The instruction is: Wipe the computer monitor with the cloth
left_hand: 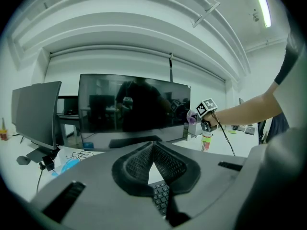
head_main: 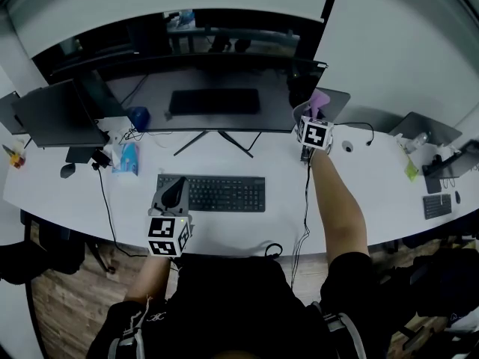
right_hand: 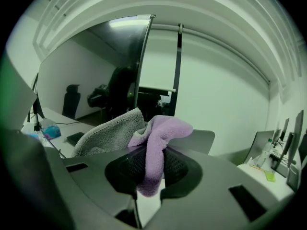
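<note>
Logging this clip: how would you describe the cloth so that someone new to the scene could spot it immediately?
Find the wide dark monitor in the middle of the white desk and go to its right edge. There the right gripper pinches the cloth. It is fuzzy, lilac and grey, and the only soft, drooping thing at that end of the screen.

desk (head_main: 359, 200): long and white
floor (head_main: 63, 313): brown wood planks, pretty dim down there
walls (head_main: 397, 51): plain white
light (left_hand: 263, 6): one ceiling tube, lit
</note>
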`<state>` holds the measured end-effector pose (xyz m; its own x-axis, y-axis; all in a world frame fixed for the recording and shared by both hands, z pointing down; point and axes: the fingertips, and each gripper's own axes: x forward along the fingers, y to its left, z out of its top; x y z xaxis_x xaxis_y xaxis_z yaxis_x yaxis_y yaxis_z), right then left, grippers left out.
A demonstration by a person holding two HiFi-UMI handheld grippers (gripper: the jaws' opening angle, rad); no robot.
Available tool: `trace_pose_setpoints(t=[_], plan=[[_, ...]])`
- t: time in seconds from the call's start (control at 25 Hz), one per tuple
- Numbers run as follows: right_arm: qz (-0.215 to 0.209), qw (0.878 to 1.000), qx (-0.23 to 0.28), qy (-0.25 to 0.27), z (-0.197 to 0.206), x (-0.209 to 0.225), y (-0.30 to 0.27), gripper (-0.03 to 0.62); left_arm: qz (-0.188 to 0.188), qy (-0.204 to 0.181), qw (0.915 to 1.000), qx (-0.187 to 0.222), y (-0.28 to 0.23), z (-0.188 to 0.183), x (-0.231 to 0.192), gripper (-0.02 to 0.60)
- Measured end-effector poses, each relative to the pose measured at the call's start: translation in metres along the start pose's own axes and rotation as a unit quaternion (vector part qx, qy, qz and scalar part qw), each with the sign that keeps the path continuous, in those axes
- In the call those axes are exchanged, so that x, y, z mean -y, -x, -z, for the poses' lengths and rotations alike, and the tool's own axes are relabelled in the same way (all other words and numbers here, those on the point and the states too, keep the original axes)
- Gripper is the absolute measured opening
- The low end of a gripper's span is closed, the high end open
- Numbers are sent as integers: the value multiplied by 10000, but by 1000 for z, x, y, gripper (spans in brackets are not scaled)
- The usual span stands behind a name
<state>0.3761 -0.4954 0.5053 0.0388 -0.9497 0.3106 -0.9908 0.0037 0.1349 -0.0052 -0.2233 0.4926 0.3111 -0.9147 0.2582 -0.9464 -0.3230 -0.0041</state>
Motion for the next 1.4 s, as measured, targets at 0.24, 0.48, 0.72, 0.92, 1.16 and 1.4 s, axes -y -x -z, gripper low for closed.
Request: trace_pose_setpoints(t=[0.24,0.48,0.72,0.92,1.16,1.4], plan=[[167,9997,-127,125,15,-9,-5,78,-62,50,9999,-71,1,6,-10,14],[483,9965,-253,639,28,-11,-6,78,-79,82,9999,-101,2,9,-15,14],[978,9852,-399,1348,40,-14,-11,77,-146,157,9996,-176,3,16,-25,14],[1293,9719,-521,1898,46,-17,-15,75,-174,216,9993,-240,1,22,-33,14],[1360,9643,-810,2125,67,-24,-22,75,-164,227,9992,-295,-4,24,-42,14],[1592,9527,-906,2423,79,-26,-25,75,-151,235,9989,-381,-6,29,-46,14]])
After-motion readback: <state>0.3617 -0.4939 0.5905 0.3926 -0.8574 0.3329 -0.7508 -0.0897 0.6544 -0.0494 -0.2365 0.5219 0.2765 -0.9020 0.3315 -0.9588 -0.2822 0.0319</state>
